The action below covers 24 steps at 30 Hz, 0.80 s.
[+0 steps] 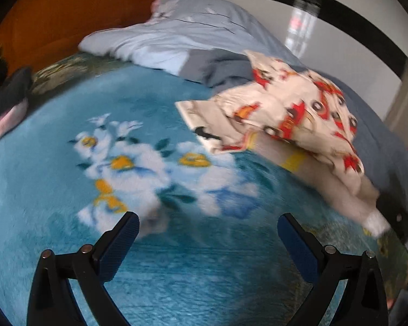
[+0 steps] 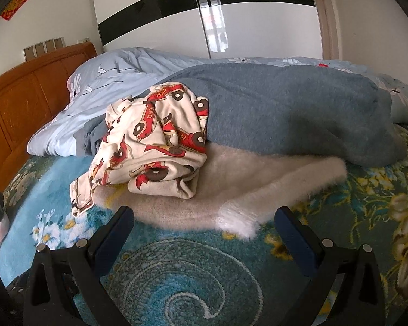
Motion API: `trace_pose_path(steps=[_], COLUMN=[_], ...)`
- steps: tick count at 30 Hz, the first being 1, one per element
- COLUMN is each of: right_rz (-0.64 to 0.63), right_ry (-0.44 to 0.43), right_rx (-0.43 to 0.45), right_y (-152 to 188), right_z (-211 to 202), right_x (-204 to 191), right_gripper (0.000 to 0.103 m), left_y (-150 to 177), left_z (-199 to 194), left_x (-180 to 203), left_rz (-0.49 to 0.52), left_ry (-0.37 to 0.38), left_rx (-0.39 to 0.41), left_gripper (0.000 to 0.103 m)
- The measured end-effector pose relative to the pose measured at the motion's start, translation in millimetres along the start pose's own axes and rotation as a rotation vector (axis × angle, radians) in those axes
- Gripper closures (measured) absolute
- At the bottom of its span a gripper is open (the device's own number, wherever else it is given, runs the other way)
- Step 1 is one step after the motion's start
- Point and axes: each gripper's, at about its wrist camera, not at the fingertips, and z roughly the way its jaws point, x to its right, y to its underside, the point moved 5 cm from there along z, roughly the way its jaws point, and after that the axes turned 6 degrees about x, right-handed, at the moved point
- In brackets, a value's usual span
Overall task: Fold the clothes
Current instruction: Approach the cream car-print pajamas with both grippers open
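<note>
I have both tools spread wide and empty: the left gripper (image 1: pixel 208 226) hangs over bare blanket (image 1: pixel 68 163), and the right gripper (image 2: pixel 204 221) faces the clothes with nothing between its fingers. The clothes lie toward the far side of the bed, against a grey-blue throw (image 2: pixel 285 108). I count two garments: a car-print top (image 2: pixel 155 146), crumpled in a heap, and a cream sweater (image 2: pixel 258 184) spread flat under it, with one cuff (image 2: pixel 236 221) reaching toward my right gripper. Both should handle as light and limp. The print top looks like thin cotton that will sag and drape from any pinch, so I judge it needs two holds on an edge, such as the loose hem corner at its near left (image 2: pixel 79 203), to open it out. The sweater looks fluffy and stretchy; a pinch may pull fuzz or stretch the knit, so I would take it by the ribbed cuff or a seam, and only once the top is off it. Beyond these I see one pale floral duvet (image 2: pixel 108 81), one wooden headboard (image 2: pixel 27 103) and, in the left view, a dark bundle of cloth (image 1: pixel 8 100) at the bed's edge that I cannot identify.
</note>
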Motion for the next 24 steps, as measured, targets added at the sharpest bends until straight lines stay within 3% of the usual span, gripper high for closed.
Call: trace_pose_path(steps=[3,11,24], right_rz=[-0.014,-0.019,-0.039], right_ry=[0.0,0.0,-0.008], right_rx=[0.002,0.008,0.002], right_y=[0.3,0.1,2.1], right_z=[-0.2,-1.3,-0.4], right_x=[-2.9,-5.4,-11.2], right_gripper=[0.0,0.0,0.0], left_y=[-2.9,-12.3,-4.1], left_z=[-4.0,-15.4,-16.6], left_x=[-0.5,36.1,50.6], left_rz=[0.017,0.204,0.245], left_ry=[-0.004,-0.002,-0.064], left_rx=[0.029,0.081,0.101], left_gripper=[0.0,0.0,0.0])
